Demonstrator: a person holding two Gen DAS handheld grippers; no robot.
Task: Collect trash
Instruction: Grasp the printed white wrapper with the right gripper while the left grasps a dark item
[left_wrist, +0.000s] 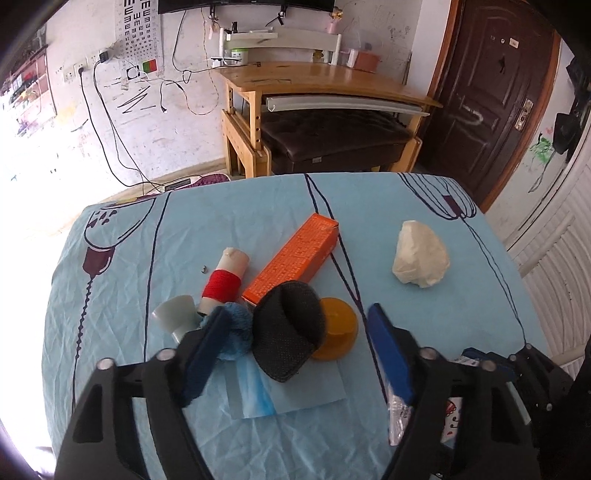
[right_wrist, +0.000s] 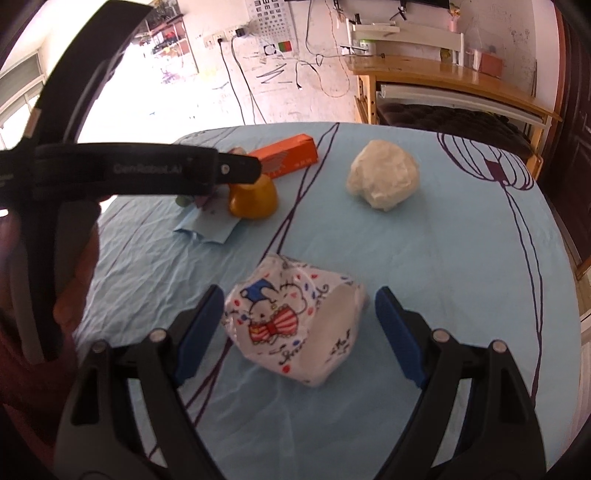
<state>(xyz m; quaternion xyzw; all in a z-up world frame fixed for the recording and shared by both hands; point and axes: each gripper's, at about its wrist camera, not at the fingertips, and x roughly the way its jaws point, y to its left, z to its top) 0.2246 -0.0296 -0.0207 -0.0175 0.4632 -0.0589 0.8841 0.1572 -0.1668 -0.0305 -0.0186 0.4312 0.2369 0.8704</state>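
Observation:
My left gripper (left_wrist: 299, 325) is open above a cluster of items: a black mesh pad (left_wrist: 286, 330), a blue fluffy ball (left_wrist: 234, 332), an amber cup (left_wrist: 338, 330) upside down, and a blue sheet (left_wrist: 291, 391) beneath them. An orange box (left_wrist: 295, 254) and a tube wound with red thread (left_wrist: 223, 278) lie behind. A crumpled white wad (left_wrist: 421, 254) lies apart at the right. My right gripper (right_wrist: 297, 308) is open, its fingers on either side of a crumpled cartoon-print wrapper (right_wrist: 295, 325) on the cloth. The wad (right_wrist: 384, 177) and orange box (right_wrist: 291, 153) show beyond it.
A light blue tablecloth (left_wrist: 147, 258) covers the table. A small white cup (left_wrist: 175, 312) lies by my left finger. The left gripper's body (right_wrist: 147, 168) crosses the right wrist view at the upper left. A wooden desk (left_wrist: 325, 79) and dark door (left_wrist: 491, 92) stand behind.

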